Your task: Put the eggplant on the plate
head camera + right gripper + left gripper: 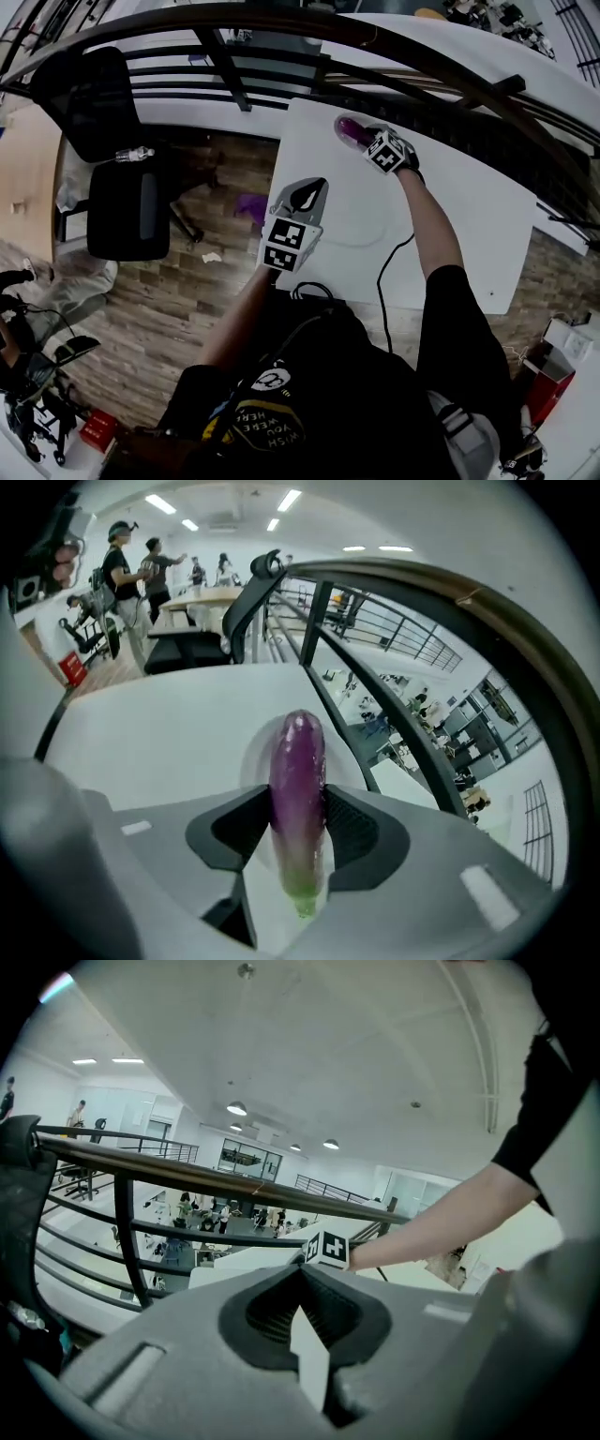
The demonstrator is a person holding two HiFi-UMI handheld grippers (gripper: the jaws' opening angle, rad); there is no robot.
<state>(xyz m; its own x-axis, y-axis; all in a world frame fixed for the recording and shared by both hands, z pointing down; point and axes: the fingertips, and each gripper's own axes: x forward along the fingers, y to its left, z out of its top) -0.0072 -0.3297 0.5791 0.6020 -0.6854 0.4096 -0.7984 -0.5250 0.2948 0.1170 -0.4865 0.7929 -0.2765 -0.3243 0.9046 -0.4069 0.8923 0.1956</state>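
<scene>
Right gripper fingers clamped on eggplant, purple end jutting past fingertips, green stem end behind pads, plate just beyond fingertips, left gripper fingers closed together, nothing between.

right arm stretched way out front; right gripper tipped steeply down, jaws pinching the eggplant lengthwise; left forearm tucked closer in; left gripper angled slightly down, jaws together, nothing in them

The eggplant sits between the right gripper's jaws, over the plate (at the table's far edge). The left gripper is nearer the person.
</scene>
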